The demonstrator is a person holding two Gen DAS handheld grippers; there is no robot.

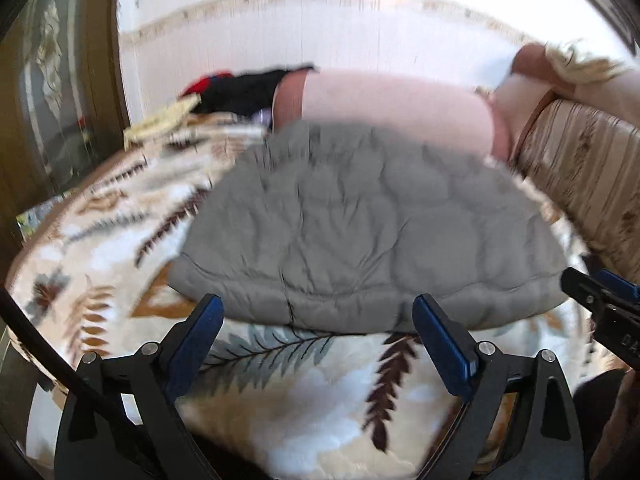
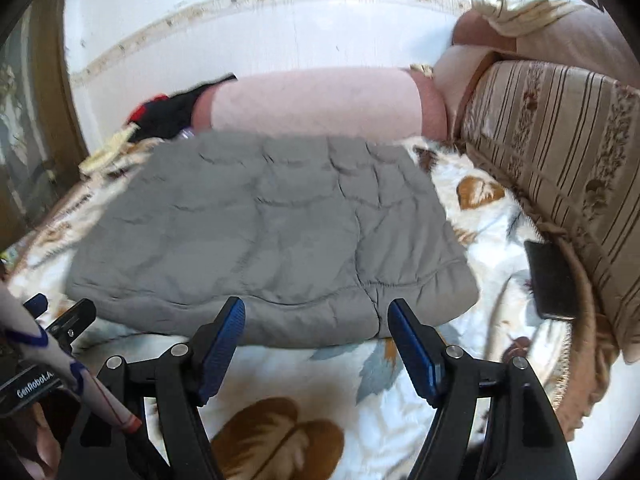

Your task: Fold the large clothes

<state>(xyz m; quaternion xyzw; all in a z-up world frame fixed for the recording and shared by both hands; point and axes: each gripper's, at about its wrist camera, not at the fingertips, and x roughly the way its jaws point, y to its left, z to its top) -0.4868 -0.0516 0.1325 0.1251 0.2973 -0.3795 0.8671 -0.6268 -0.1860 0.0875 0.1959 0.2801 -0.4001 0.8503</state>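
**Grey quilted jacket lies folded on the feather-print blanket**

White walls with a worn patterned border close off the far side of the bed, and a fleecy blanket [image 1: 304, 400] printed with brown and grey feathers covers it. On that blanket lies the grey quilted jacket [image 1: 360, 232], folded into a flat, puffy slab with its thick hem edge nearest both grippers. Behind it, touching its far edge, sits a long pink bolster [image 2: 320, 104], and a heap of black and red clothing [image 2: 168, 114] lies at the bolster's left end. A striped, flowered cushion [image 2: 560, 152] runs along the right side, with a dark phone [image 2: 550, 280] lying just beside it on the blanket.

The left gripper [image 1: 318, 316] hangs just short of the hem, its blue pads spread wide and gripping nothing. The right gripper [image 2: 316, 320] does likewise, jaws apart and empty, its tips at the jacket's near edge.
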